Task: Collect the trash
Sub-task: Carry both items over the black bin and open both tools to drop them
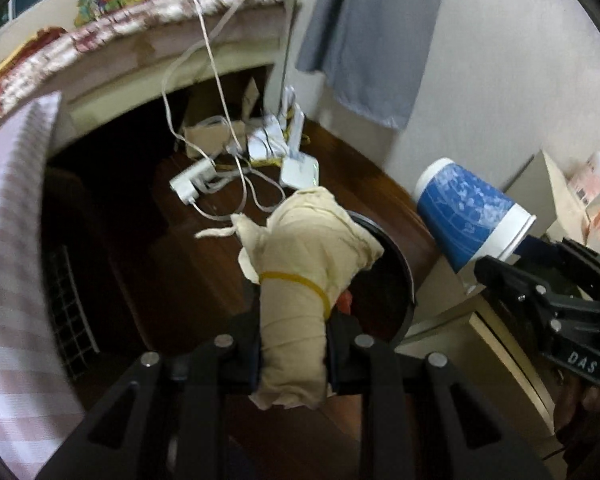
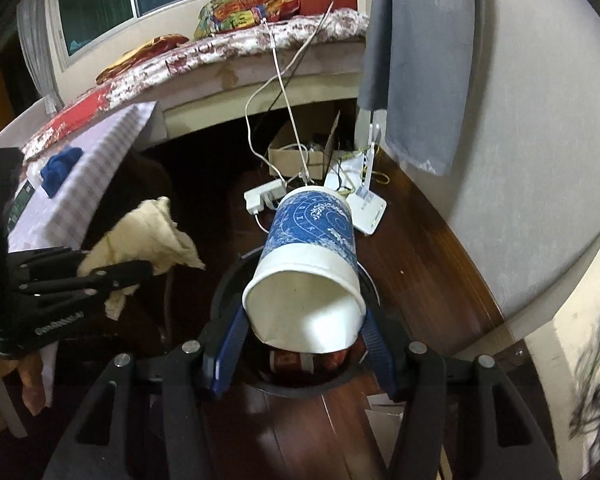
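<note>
My left gripper (image 1: 294, 320) is shut on a beige cloth bundle (image 1: 300, 248) bound with a yellow rubber band, held above the left rim of a round black trash bin (image 1: 404, 264). The bundle also shows in the right wrist view (image 2: 148, 232), in the left gripper (image 2: 140, 270). My right gripper (image 2: 306, 324) is shut on the rim end of a blue-and-white paper cup (image 2: 312, 256), held on its side right over the bin (image 2: 300, 390), which holds red wrappers. In the left wrist view the cup (image 1: 468, 212) sits to the right, held by the right gripper (image 1: 512, 256).
A bed (image 2: 260, 52) with a floral mattress stands behind. White cables, a power strip (image 2: 264, 196), a white router (image 2: 366, 204) and a cardboard box (image 2: 296, 152) lie on the dark wood floor. A grey curtain (image 2: 420, 60) hangs by the right wall. A checked cloth (image 1: 16, 240) is at left.
</note>
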A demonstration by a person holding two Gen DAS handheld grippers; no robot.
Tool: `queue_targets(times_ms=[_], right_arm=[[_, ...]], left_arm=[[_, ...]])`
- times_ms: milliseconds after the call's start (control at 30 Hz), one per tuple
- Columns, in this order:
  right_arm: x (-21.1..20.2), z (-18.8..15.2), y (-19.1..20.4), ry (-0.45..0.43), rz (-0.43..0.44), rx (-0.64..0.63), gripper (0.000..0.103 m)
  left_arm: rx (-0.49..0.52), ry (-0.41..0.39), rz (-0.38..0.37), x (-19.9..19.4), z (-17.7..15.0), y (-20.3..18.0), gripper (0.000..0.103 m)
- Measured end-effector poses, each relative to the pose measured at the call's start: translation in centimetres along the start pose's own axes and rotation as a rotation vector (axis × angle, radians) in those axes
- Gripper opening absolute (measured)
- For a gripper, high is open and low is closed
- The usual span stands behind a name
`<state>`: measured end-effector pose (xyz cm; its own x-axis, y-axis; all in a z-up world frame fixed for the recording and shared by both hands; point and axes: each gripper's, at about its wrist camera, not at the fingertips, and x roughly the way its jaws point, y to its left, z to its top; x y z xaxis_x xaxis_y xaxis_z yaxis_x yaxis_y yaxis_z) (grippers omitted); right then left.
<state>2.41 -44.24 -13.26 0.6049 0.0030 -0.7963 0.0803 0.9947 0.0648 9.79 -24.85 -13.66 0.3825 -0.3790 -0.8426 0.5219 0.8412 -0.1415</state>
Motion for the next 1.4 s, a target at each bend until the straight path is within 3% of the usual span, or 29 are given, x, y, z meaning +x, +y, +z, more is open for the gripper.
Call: queue_targets(times_ms=[567,600,633,667,700,800,900,1400], right_arm=[[9.8,-3.3,-0.6,0.186,0.038,-0.087,0.059],[10.4,-3.4,-0.4,0.193,0.036,-0.115,0.065],[11.1,-3.6,-0.1,0.198,0.027,-0.146,0.069],[11.7,-3.9,0.2,0.203,-0.001,-0.178,0.081],[12.3,-4.3,0.2,0.214,-0.034,-0.214,0.085],[13.3,-5.0,-0.9,0.260,-0.043,-0.186,0.085],[12.3,-5.2,-1.7,0.242,-0.074,-0.153,0.085],[7.7,-3.8,0.1,0.159,-0.058,-0.145,0.085]], left_arm=[[-0.005,0.247,-0.054,10.4,-1.5,-0.7,0.028],[-0.006,0.256,-0.060,10.8,-1.7,-0.8,0.038],[-0.007,0.266,-0.048,11.3,-1.9,-0.8,0.063],[-0.004,0.267,-0.015,11.6,-2.1,-0.8,0.073],[-0.004,0.254,-0.007,11.6,-2.3,-0.8,0.079],[-0.002,0.250,0.010,11.3,-2.6,-1.0,0.082],[0.000,0.207,0.042,10.6,-2.4,-0.8,0.091],[-0.036,0.122,0.123,6.4,-2.4,0.4,0.092]])
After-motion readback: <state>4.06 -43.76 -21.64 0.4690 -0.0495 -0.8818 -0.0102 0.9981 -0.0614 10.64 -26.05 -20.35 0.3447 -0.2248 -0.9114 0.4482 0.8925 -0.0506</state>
